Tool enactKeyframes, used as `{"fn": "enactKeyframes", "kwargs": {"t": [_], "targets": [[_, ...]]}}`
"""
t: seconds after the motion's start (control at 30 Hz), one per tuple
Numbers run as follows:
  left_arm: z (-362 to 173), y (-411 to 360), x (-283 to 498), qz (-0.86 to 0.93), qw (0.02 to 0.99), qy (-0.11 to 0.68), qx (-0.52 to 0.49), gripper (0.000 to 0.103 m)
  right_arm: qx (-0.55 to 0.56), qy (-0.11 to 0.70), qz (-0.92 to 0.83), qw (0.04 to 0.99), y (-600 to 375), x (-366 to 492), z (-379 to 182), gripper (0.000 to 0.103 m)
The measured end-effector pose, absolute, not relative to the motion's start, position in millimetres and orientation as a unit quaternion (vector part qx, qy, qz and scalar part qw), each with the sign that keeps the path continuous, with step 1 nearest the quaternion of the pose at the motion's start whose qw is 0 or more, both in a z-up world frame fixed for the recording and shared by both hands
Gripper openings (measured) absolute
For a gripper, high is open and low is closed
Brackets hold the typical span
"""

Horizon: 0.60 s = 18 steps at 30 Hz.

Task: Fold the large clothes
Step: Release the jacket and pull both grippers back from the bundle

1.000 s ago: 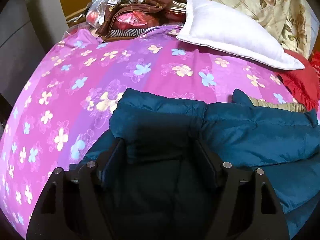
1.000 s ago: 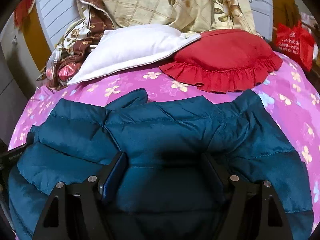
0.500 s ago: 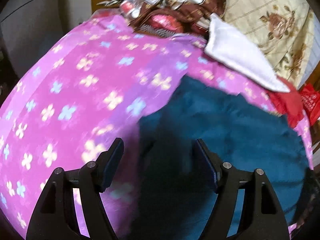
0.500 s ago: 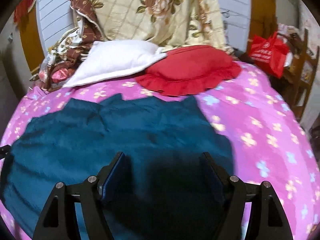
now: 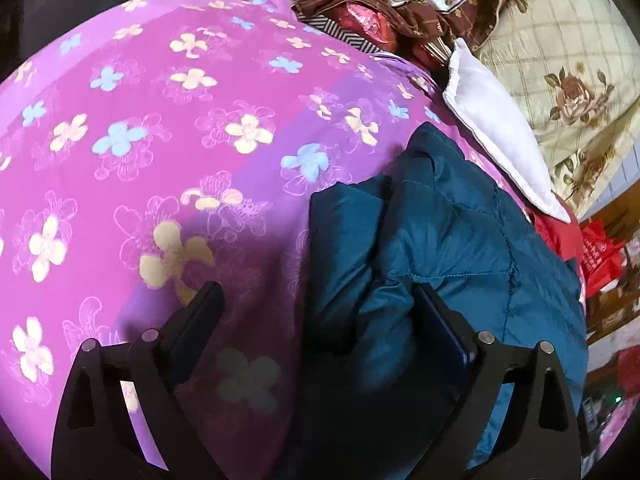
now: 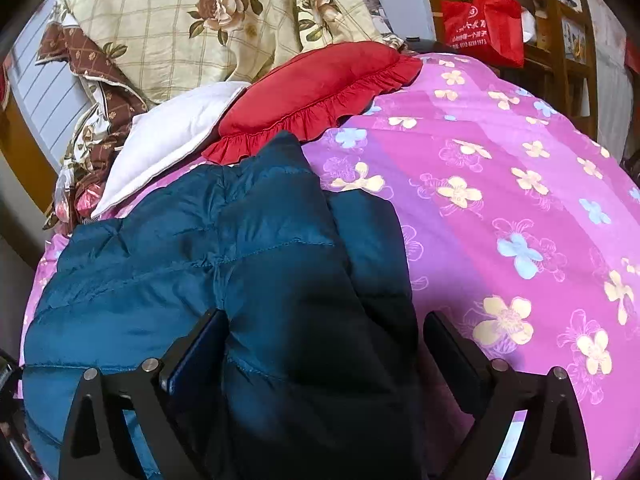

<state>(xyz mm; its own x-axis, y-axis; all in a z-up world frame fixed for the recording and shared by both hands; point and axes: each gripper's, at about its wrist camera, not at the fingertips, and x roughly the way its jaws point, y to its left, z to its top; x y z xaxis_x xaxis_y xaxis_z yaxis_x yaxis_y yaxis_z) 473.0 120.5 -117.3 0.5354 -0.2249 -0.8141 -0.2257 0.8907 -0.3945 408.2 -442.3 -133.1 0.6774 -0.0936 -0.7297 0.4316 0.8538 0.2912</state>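
Jacket (image 5: 448,236), teal and quilted, lies bunched on the bed, whose pink floral sheet (image 5: 168,128) spreads wide on both sides of it. In the left wrist view the left gripper (image 5: 316,308) points forward and down over the jacket's left edge; its fingers stand wide apart, one finger (image 5: 200,312) over the bare sheet, the other pressed against a puffed fold of the teal fabric. A thick roll of jacket sits between them, but the jaws are not closed on it.

In the right wrist view the right gripper (image 6: 324,336) is angled down over the jacket's (image 6: 224,256) right edge, also spread wide. One finger (image 6: 196,352) rests against the quilted fabric; the other stands over the sheet (image 6: 500,184) just beside the garment's dark edge. A layered flap of jacket fills most of the gap, yet nothing is clamped.

Beyond the jacket a red frilled cushion (image 6: 316,88) touches its far tip, with a white pillow (image 6: 172,136) beside it and a cream rose-print quilt (image 6: 192,24) heaped behind. A red shopping bag (image 6: 484,28) hangs past the bed's far corner; it bears white printed characters and a row of digits too small to read with certainty.
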Motion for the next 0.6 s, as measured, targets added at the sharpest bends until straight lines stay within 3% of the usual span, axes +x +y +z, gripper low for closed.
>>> {"fn": "enactKeyframes", "kwargs": {"t": [0.3, 0.6], "targets": [[-66, 125, 410, 0.015, 0.87, 0.454, -0.191, 0.094, 0.184, 0.362, -0.167, 0.898, -434, 356, -87, 0.095], [-92, 151, 341, 0.028, 0.855, 0.471, -0.214, 0.094, 0.157, 0.39, -0.182, 0.889, -430, 279, -103, 0.094]]}}
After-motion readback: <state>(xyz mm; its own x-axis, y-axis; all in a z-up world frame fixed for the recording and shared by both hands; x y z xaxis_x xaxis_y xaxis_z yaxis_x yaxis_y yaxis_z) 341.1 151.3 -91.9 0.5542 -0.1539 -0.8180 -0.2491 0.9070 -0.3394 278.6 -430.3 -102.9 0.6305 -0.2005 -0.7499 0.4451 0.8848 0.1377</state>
